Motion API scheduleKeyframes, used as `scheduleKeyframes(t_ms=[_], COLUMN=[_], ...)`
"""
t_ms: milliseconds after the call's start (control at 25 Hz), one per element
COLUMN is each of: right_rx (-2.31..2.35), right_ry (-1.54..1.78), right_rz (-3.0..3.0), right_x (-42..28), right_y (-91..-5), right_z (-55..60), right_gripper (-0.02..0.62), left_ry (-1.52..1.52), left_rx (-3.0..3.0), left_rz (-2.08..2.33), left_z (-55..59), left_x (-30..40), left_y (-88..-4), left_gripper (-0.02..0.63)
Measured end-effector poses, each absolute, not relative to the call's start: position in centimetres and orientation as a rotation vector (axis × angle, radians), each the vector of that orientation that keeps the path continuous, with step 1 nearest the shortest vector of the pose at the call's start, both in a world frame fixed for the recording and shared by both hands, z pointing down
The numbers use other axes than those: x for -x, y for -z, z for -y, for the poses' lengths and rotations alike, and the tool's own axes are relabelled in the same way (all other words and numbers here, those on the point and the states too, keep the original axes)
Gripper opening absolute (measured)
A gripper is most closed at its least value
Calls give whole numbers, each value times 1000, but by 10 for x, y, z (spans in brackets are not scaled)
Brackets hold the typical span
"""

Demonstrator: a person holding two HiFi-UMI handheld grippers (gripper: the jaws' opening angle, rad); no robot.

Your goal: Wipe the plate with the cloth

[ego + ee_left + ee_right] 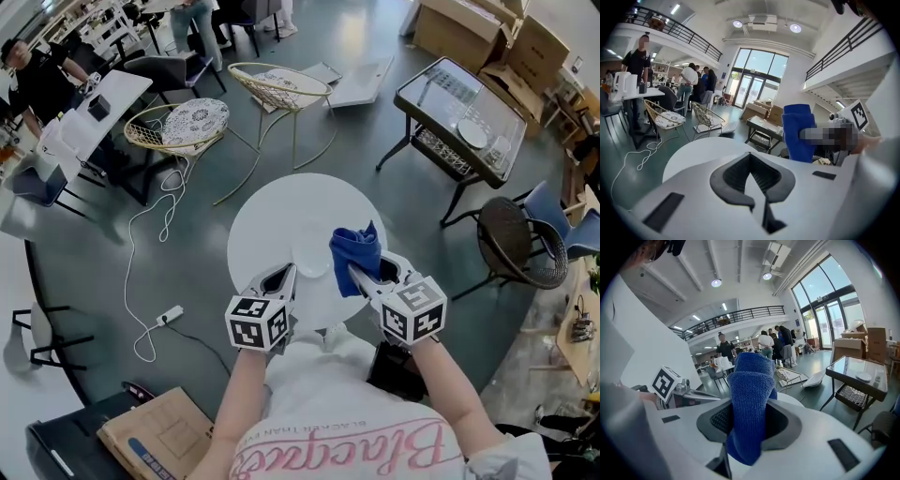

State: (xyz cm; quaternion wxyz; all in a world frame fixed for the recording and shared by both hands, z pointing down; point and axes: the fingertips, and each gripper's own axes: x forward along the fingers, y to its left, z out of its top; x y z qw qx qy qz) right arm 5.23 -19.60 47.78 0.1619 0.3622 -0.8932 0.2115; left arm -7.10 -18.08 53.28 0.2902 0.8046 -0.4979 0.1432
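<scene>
Right claw pinches the blue microfibre cloth, which stands up beyond its tips. Left claw appears pressed onto the rim of the round white plate on the round white table. Wiping judged not yet begun.

tee: white, pink script print | L hand-held gripper + R hand-held gripper: white – dark-grey pads, b/w marker cubes
</scene>
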Motion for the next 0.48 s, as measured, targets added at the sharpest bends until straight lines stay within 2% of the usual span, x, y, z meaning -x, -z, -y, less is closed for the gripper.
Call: scheduleKeyframes(t_ms=[480], right_rx=[-1025], right_ry=[-757], right_rz=[2449], right_x=[-30], right_y=[-532], right_z=[234], right_gripper=[143], left_ry=[-447], left_rx=[-1979], left_rz=[1188], left_z=[213], left_x=[82], left_y=[-606], left_gripper=[8])
